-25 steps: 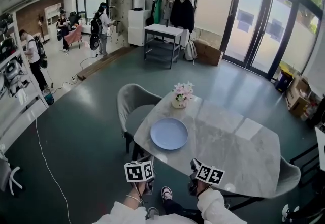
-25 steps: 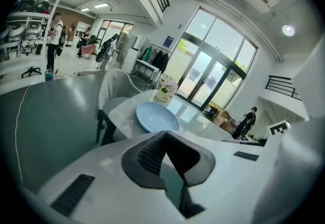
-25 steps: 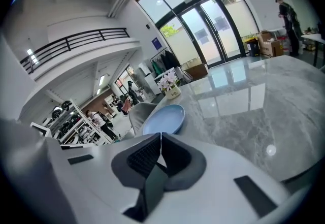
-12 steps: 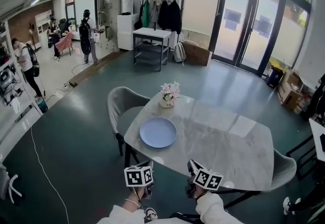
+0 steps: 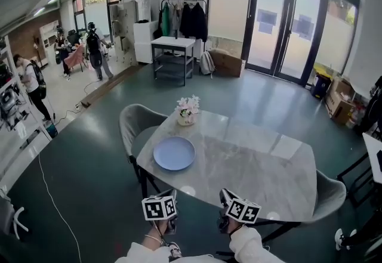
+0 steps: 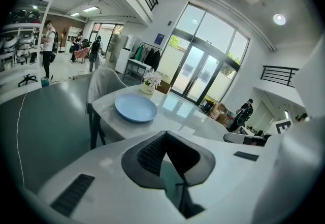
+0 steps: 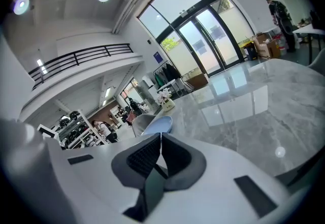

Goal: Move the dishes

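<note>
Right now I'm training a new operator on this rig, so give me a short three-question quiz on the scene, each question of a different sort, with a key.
1. True or false: the blue plate lies on the floor.
2. What stands on the table beyond the plate? A) a vase of flowers B) a kettle C) a stack of bowls
3. In a few words: how do the fingers of the left gripper and the right gripper stand, and what do they hold?
Key: 1 false, it lies on the table. 2 A. 3 both pairs together, holding nothing.
</note>
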Demonstrator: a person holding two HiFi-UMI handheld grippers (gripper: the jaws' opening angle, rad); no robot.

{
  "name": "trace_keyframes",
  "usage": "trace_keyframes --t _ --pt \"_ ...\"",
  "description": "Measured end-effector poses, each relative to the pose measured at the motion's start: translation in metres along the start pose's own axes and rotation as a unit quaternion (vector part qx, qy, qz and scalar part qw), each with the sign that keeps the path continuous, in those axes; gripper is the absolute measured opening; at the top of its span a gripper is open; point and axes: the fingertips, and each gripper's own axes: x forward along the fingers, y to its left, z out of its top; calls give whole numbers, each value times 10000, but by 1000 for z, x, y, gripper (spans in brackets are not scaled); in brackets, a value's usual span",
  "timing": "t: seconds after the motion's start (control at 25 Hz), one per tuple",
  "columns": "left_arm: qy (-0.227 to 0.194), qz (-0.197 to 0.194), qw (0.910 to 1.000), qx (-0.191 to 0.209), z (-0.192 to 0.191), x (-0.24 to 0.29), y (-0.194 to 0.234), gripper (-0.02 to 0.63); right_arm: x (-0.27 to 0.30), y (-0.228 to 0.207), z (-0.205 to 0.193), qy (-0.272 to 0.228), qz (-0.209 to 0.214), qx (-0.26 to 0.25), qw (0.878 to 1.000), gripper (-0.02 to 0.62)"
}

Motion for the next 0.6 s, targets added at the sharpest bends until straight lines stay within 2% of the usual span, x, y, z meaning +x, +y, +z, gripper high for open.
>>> trace_keyframes --t 0.36,0.6 --pt "-77 237 9994 -228 -34 -11 -23 8 -22 -11 -25 500 256 -281 9980 64" --pt "-10 332 9988 -372 -47 -14 -25 9 -34 -27 -33 498 270 -210 9982 64"
